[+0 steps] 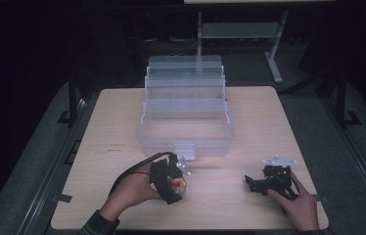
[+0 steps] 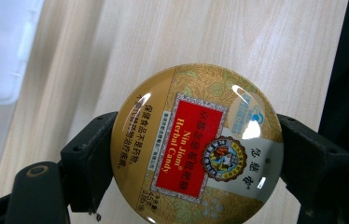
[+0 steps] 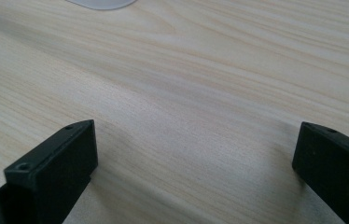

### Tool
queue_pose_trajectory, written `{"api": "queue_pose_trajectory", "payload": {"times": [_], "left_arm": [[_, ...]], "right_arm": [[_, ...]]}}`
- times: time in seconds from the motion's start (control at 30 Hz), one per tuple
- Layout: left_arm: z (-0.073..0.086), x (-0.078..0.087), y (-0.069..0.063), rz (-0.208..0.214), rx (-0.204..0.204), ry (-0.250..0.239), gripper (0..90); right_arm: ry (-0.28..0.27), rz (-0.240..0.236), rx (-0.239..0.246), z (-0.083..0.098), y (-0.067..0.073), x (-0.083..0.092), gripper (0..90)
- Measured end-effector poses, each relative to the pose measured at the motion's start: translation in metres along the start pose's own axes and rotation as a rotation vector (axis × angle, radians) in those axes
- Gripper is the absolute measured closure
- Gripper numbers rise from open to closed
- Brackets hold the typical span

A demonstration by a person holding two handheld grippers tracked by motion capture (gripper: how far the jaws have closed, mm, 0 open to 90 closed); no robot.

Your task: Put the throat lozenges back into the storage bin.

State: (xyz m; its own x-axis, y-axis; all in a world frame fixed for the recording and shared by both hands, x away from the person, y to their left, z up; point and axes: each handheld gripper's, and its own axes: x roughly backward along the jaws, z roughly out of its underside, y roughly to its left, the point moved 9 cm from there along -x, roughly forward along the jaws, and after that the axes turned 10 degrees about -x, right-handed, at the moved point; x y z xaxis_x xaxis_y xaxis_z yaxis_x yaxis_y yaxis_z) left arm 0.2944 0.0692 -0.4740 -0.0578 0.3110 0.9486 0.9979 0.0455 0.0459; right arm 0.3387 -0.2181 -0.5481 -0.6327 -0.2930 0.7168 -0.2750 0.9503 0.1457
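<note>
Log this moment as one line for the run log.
left gripper: shut on candy tin | right gripper: open, empty, over table | clear box: open, behind both

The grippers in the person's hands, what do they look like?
Both are black. The left gripper has a black cable looping back from it and a grey three-cornered plate on top. The right gripper carries the same kind of grey plate. Their jaws are blocky black bars with small screw holes. A dark striped sleeve cuff shows at the left wrist.

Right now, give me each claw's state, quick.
Left claw: shut on the round candy tin, one jaw at each side.
Right claw: open, holding nothing, over the wooden table.
</note>
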Motion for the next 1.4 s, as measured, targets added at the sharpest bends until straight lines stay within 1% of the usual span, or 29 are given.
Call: {"api": "queue_pose_trajectory", "payload": {"times": [0.23, 0.47, 0.57, 0.63, 0.77, 1.07, 1.4], "left_arm": [[-0.002, 0.007, 0.004, -0.002, 0.005, -0.002, 19.5], [-0.005, 0.013, 0.008, 0.005, 0.010, -0.009, 19.5], [-0.006, 0.019, 0.012, 0.000, 0.011, -0.006, 19.5], [-0.007, 0.021, 0.013, -0.005, 0.014, -0.013, 19.6], [-0.008, 0.025, 0.016, -0.002, 0.019, -0.015, 19.6], [-0.009, 0.031, 0.022, 0.002, 0.034, -0.017, 19.6], [-0.010, 0.036, 0.030, -0.002, 0.034, -0.014, 19.6]], "right_arm": [[0.001, 0.000, -0.002, 0.000, 0.000, 0.000, 0.0], [0.000, 0.000, 0.000, 0.000, 0.000, 0.000, 0.0], [0.000, 0.000, 0.001, 0.000, 0.000, 0.000, 0.0], [0.001, 0.000, -0.001, 0.000, 0.000, 0.000, 0.0], [0.001, 0.000, -0.002, 0.000, 0.000, 0.000, 0.0], [0.001, -0.001, -0.003, 0.000, 0.000, 0.000, 0.0], [0.001, -0.002, 0.000, 0.000, 0.000, 0.000, 0.0]]}}
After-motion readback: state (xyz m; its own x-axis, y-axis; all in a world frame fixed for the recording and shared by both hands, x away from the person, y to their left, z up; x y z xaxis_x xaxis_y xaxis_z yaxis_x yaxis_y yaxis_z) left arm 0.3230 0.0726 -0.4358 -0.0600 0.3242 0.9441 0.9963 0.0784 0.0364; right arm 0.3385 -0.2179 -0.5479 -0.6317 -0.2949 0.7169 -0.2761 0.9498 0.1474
